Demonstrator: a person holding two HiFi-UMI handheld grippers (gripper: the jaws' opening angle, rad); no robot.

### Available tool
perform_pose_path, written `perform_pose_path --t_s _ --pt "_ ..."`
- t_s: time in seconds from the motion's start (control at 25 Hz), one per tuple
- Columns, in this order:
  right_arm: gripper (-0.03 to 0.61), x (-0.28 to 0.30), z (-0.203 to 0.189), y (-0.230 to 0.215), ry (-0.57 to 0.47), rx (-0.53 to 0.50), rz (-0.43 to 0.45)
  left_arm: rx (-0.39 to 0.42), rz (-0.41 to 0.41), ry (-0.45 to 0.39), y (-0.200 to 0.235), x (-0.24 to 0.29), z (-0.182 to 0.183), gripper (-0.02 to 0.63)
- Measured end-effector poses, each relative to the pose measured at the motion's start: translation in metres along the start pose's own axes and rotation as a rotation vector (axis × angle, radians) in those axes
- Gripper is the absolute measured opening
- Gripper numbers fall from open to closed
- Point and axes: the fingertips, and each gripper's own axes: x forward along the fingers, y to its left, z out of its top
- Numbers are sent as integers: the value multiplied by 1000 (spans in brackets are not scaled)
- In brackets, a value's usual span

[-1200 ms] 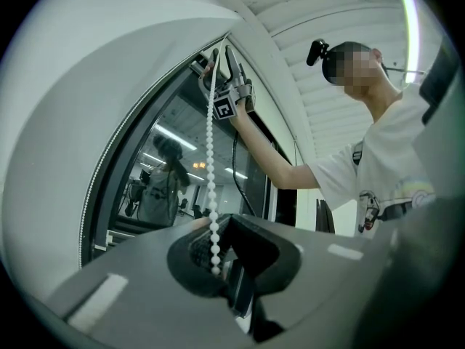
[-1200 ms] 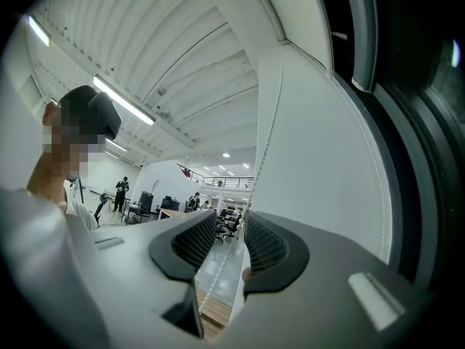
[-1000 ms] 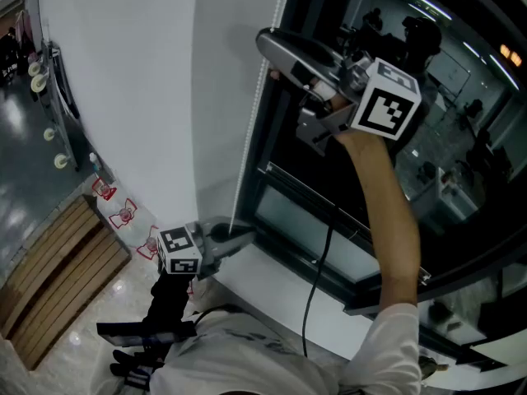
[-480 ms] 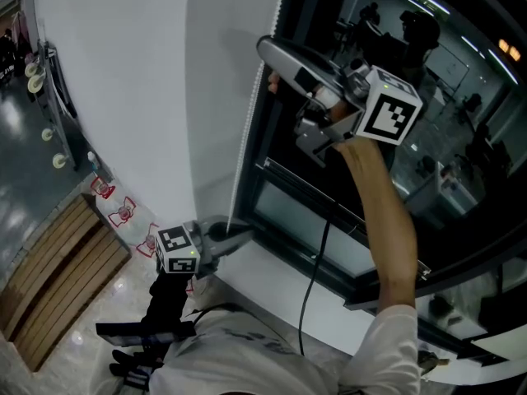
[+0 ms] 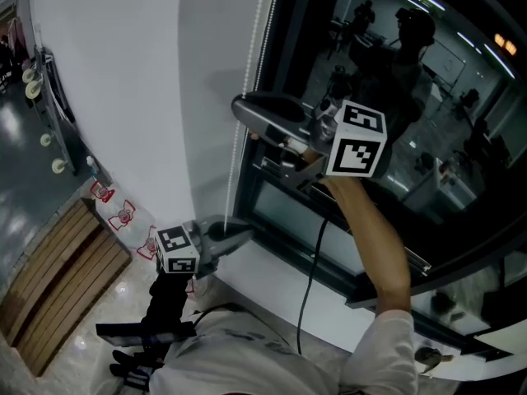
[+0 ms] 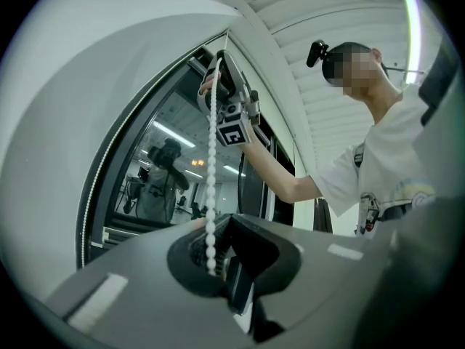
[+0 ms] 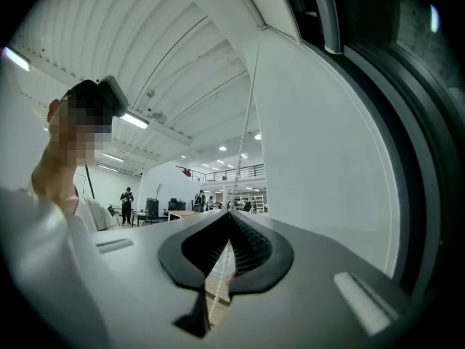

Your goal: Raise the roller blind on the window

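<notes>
The head camera is looking steeply down the window (image 5: 428, 97). The left gripper (image 5: 245, 235) camera is facing up the bead chain (image 6: 211, 166) toward the right gripper (image 6: 212, 86), whose camera is hugging that chain, facing indoors.

The person's right arm (image 5: 375, 245) is reaching up and forward, the bare forearm nearly straight. It is holding the right gripper (image 5: 241, 112) high, with its marker cube (image 5: 356, 142) facing the head camera. Its jaws are pressing together on the bead chain (image 6: 211, 166), which is running between the pads. The left gripper (image 5: 245, 237) is sitting low near the torso, pointing roughly level, its jaws likewise pinching the chain further down. The left arm (image 5: 169, 303), dark-covered, is staying close to the body.
</notes>
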Motion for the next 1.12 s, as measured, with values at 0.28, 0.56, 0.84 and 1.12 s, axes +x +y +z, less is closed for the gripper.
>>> perform_pose_path --t_s 0.28,0.56,0.84,1.12 --pt "8 -4 -65 5 54 85 -11 -5 6 3 0 -2 -1 -2" --pt "8 -7 -98 13 76 135 -11 -5 6 3 -1 -1 2 -2" --pt "8 -12 -135 16 119 184 -15 1 2 5 1 -2 -1 -2" --pt "8 -18 -181 22 179 251 -14 1 8 3 1 -1 2 -2"
